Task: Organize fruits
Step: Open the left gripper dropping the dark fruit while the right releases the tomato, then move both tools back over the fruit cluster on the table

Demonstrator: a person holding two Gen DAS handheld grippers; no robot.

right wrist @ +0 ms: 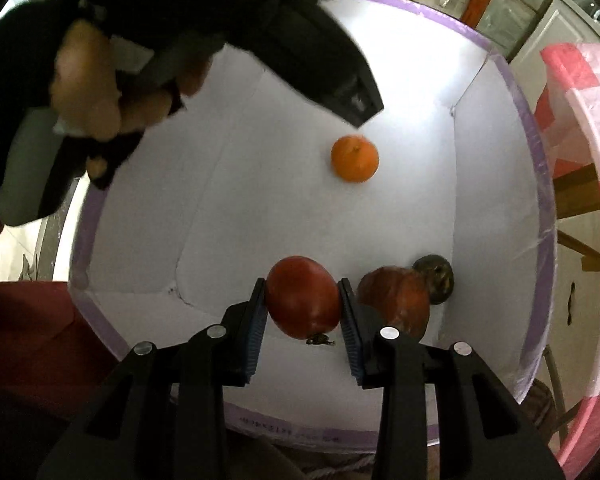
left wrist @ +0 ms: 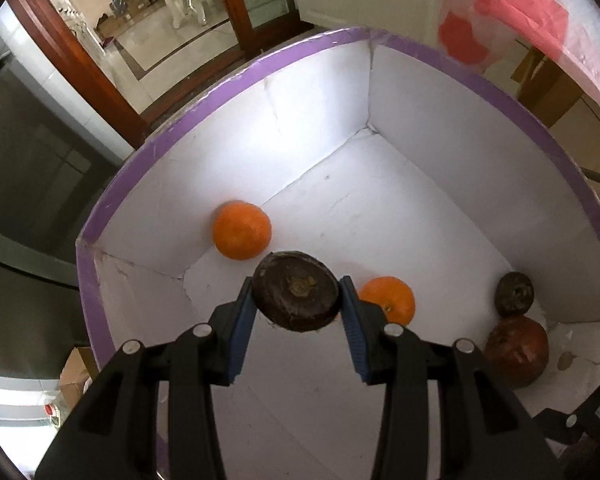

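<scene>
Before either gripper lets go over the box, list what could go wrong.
1. The dark round fruit is pinched only at its edges by the left gripper; released from above the floor, it may roll into the orange just behind.
2. The red fruit in the right gripper hangs beside a reddish-brown fruit; dropping it could bruise both.
3. Both grippers share the white box and might collide.

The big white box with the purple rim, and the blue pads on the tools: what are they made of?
White box with purple rim: likely matte cardboard or foam board, judging by creased folds, scuffs and corner seams; purple edging looks like tape. Blue pads: probably ribbed rubber or soft plastic, matte; hard to say exactly.
</scene>
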